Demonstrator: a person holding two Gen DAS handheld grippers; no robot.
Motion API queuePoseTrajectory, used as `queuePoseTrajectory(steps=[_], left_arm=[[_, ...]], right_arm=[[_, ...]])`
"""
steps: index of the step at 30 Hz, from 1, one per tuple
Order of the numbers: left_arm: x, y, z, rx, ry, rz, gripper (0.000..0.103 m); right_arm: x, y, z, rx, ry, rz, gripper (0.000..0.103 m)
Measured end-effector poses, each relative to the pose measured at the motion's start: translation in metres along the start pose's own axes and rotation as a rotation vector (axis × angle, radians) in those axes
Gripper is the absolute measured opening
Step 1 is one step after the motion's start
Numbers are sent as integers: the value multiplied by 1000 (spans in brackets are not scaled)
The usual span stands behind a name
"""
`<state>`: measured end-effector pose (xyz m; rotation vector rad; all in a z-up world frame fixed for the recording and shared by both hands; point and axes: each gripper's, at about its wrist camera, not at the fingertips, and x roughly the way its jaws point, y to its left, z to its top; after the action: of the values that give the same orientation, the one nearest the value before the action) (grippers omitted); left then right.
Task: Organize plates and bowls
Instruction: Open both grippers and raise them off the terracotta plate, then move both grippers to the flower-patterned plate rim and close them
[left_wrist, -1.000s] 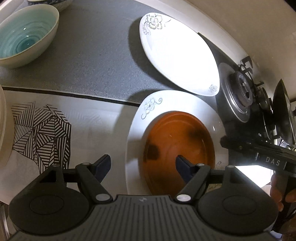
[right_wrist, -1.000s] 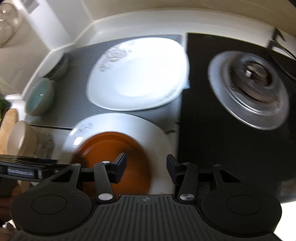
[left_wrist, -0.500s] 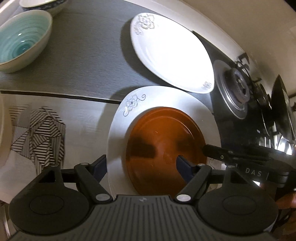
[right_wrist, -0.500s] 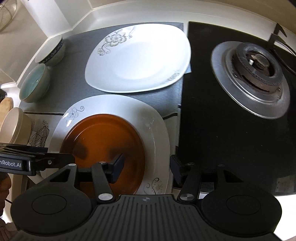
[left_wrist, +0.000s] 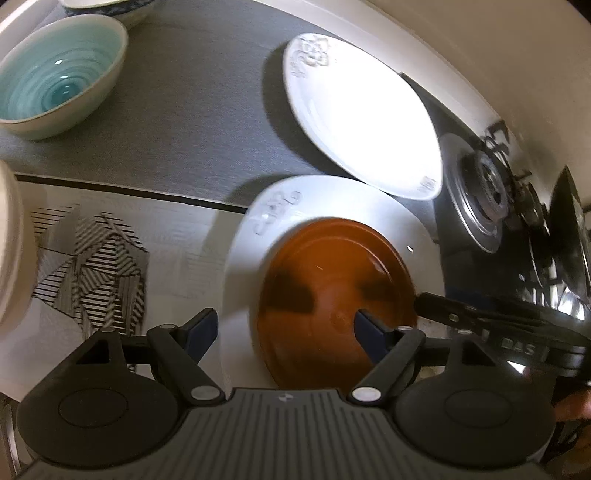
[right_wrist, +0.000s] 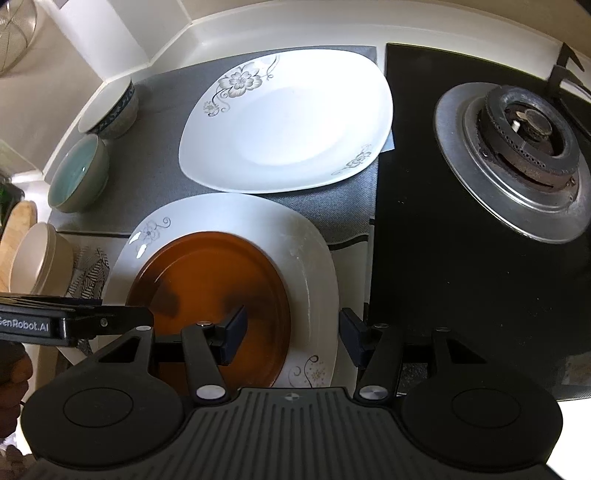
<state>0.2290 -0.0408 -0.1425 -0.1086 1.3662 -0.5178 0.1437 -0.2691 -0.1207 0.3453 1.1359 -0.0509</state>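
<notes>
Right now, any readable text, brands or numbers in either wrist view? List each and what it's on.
"DAS" — white letters on the black body of the right gripper, seen in the left wrist view; anything past those letters is cut off.
"GenRobot.AI" — white letters on the black body of the left gripper, seen in the right wrist view; the first letter is clipped at the frame edge.
No other text; the plates carry only flower patterns.

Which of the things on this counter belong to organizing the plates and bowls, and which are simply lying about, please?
Part of the job:
- brown plate
- white flowered plate under it
- second flowered plate
- teal bowl
- blue-rimmed bowl
- cream bowl

Just lying about:
- gas burner
- grey mat
- patterned mat
- dark pan
</notes>
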Motion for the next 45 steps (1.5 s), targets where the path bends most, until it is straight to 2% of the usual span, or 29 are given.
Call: queuePoseTrajectory(steps=[4, 9, 12, 16, 19, 22, 30, 32, 33, 37, 42, 45], left_arm=[[-7, 8, 8, -36, -38, 20, 87], [-18, 6, 26, -54, -112, 40, 89], [-24, 0, 42, -65, -171, 45, 90], [-26, -7, 67, -108, -250, 59, 97], [-17, -12, 84, -127, -274, 77, 97], [-2, -15, 99, -148, -261, 94, 97], [34, -15, 121, -157, -210, 149, 97], [38, -15, 122, -155, -199, 147, 97], [39, -16, 122, -150, -198, 144, 97], [41, -16, 122, -134, -202, 143, 97], [42, -11, 125, -147, -219, 155, 96], [42, -7, 128, -159, -222, 156, 96]], right_arm=[[-8, -11, 6, 35, -40, -10, 66], [-17, -28, 23, 103, -107, 6, 68], [-23, -37, 38, 123, -181, 23, 70], [-24, -49, 62, 111, -298, 18, 70], [-14, -57, 84, 76, -355, 3, 70], [1, -65, 100, 68, -363, 11, 70], [45, -74, 126, 60, -295, 37, 70], [49, -68, 129, 39, -281, 65, 70], [51, -64, 130, 28, -276, 71, 74], [52, -49, 133, -5, -272, 28, 74], [54, -34, 140, -62, -276, 85, 74], [64, -29, 144, -67, -250, 114, 73]])
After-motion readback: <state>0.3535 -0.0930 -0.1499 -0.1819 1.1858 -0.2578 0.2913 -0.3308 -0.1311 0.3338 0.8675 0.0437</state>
